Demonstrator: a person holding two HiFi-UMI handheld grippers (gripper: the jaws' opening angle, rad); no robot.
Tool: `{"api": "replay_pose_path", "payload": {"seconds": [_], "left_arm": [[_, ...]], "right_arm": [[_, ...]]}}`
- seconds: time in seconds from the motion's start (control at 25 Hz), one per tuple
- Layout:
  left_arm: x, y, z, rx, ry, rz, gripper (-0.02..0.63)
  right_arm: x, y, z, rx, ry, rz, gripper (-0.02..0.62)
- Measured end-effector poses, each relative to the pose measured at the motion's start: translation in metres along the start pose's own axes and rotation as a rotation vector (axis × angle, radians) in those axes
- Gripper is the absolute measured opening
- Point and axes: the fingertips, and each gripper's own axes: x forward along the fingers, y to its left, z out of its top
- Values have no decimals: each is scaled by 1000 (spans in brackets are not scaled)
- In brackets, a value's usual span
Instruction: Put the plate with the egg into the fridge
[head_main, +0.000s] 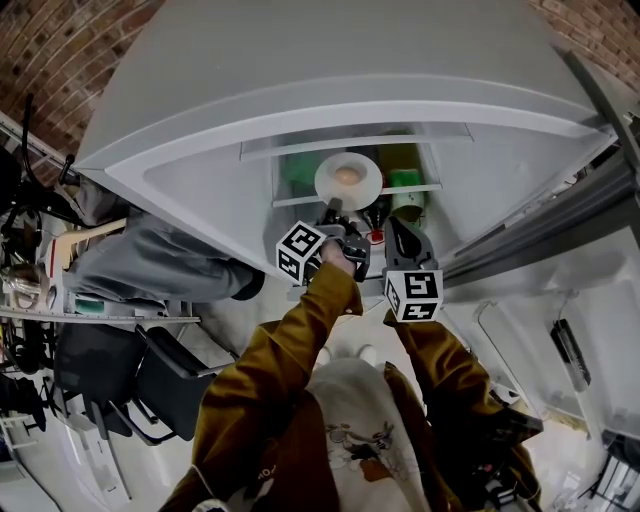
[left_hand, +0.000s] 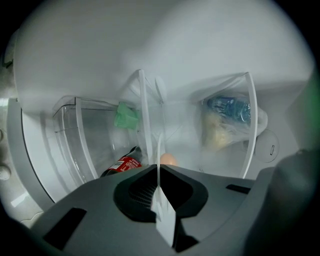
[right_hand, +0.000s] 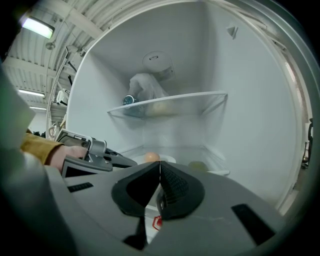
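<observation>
The fridge stands open and the person leans into it with both arms in mustard sleeves. The left gripper is clamped on the near rim of the white plate, whose thin edge sits squeezed between its jaws. The plate is already inside the fridge, low down over the bottom shelf, with the egg lying near its middle. I cannot tell whether the plate rests on the shelf. Beyond it, to the left, a cola bottle lies on its side. Above it, a glass shelf carries a plastic bag of food. The right gripper hangs just beside the left one at the fridge opening, its jaws pressed together with nothing between them, not touching the plate.
</observation>
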Motion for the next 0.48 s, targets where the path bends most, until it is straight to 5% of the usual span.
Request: {"api": "replay_pose_path", "payload": {"seconds": [0.48], "left_arm": [[-1,-1,-2,59,44,-38,35]], "right_arm": [[-1,4,-1,-5,4,2,5]]}}
